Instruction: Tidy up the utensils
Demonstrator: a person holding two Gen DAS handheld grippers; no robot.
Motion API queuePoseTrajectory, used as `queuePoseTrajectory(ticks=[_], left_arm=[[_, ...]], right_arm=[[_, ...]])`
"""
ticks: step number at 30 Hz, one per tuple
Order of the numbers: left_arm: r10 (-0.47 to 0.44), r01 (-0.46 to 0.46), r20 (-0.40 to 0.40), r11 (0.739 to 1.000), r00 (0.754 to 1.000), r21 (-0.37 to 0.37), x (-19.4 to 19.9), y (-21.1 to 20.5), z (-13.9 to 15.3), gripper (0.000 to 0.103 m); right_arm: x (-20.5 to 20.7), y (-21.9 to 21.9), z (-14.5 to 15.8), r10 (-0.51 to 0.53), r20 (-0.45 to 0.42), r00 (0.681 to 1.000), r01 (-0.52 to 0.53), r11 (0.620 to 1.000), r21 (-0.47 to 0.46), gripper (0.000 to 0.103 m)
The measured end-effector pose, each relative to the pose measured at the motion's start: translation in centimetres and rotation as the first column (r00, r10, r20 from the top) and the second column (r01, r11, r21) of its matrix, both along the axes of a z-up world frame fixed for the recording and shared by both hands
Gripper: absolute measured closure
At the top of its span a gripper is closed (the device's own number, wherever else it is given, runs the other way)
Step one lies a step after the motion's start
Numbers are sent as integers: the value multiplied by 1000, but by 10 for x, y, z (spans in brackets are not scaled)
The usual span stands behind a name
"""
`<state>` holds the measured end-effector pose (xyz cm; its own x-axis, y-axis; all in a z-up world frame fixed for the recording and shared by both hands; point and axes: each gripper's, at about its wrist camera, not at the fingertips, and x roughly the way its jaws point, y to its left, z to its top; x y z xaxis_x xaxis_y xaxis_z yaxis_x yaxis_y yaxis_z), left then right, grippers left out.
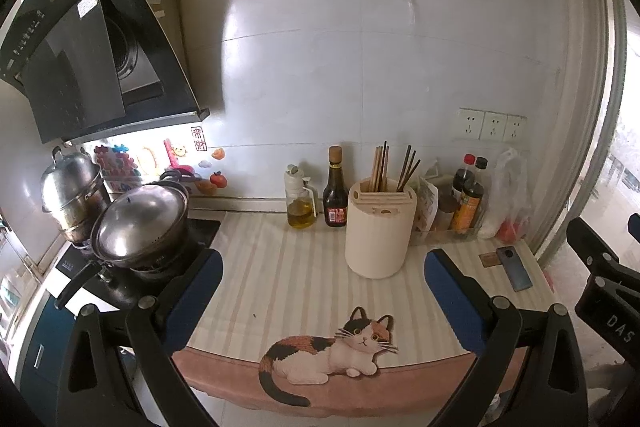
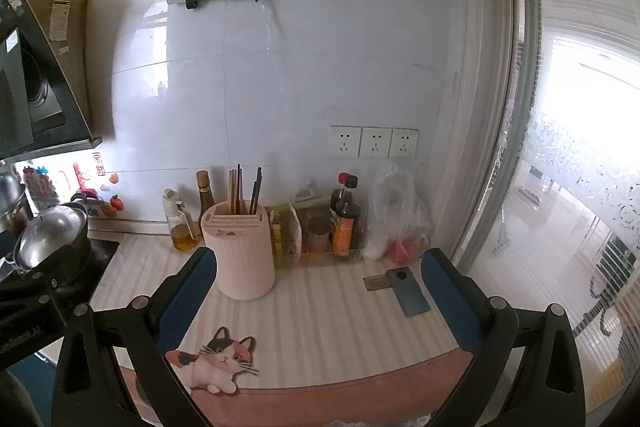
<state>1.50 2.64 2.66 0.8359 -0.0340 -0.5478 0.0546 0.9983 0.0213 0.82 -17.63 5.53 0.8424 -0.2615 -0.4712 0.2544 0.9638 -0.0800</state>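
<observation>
A cream cylindrical utensil holder stands on the striped cat-print mat. Light wooden chopsticks and dark chopsticks stick up from separate slots in its top. My left gripper hangs open above the mat's near part, short of the holder, nothing between its blue pads. My right gripper is open too, with the holder just beyond its left finger. The right gripper's black body shows at the left wrist view's right edge.
Oil bottle, dark sauce bottle, more bottles and a plastic bag line the wall. A phone lies on the mat at right. Lidded pots sit on the stove at left.
</observation>
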Motion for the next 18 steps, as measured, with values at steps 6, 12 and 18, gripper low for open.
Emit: queuePoseTrajectory(ticks=[6, 12, 18], left_arm=[[-4, 4, -2, 1000, 1000, 3, 2, -1, 0, 0], [-10, 10, 4, 1000, 1000, 3, 2, 0, 1, 0], [-17, 17, 7, 1000, 1000, 4, 1, -2, 2, 0]], right_arm=[[5, -1, -1, 6, -6, 1000, -6, 1000, 1, 0], [6, -1, -3, 11, -5, 1000, -11, 1000, 7, 0], [4, -1, -2, 12, -6, 1000, -12, 1000, 10, 0]])
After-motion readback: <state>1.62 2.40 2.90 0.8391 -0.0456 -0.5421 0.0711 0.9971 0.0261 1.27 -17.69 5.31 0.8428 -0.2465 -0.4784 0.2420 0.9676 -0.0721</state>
